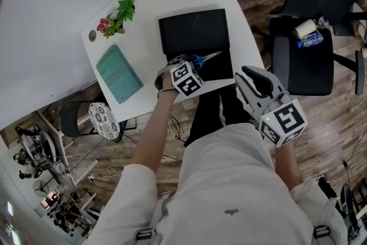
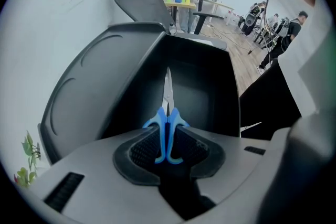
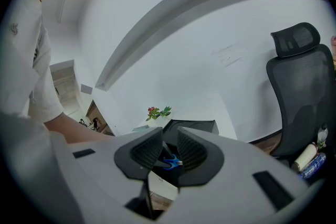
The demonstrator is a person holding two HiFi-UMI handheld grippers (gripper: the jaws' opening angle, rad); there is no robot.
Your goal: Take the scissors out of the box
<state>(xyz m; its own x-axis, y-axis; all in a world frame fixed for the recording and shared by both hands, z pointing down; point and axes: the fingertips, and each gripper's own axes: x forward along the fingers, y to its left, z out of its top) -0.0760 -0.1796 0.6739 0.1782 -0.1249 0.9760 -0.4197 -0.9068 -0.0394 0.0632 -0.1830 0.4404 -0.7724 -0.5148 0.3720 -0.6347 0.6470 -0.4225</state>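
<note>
Head view. White desk [image 1: 69, 3] carrying open black box [image 1: 194, 31]. Left gripper [image 1: 180, 63] pointed steeply down into box, closed on blue handles of scissors [image 1: 199, 58], blades lying toward the right over the dark interior. Right gripper [image 1: 252, 73] at the desk's near right edge, clear of the box, jaws spread.

Left gripper view. Left gripper [image 2: 168, 144] pinching scissors [image 2: 168, 128] edge-on by the blue handles, ribbed pads pressed on both sides. Steel blades closed, reaching forward over the floor of the box [image 2: 205, 86]; lid [image 2: 89, 86] folded back at left. Unclear whether the tips rest on the floor or hang just above it.

Right gripper view. Right gripper [image 3: 169, 152] spread, nothing between the pads. Box [image 3: 194, 126] and scissors [image 3: 170, 161] seen beyond the gap, well apart from it.

Step in hand, as judged: grasp made, withdrawal not yet done, scissors within the box outline. Next move: raise left gripper straight up until blade tips clear the box wall, then carry sideways to bare desk. Firm pinch needed, since thin handles may pivot between the pads.
</note>
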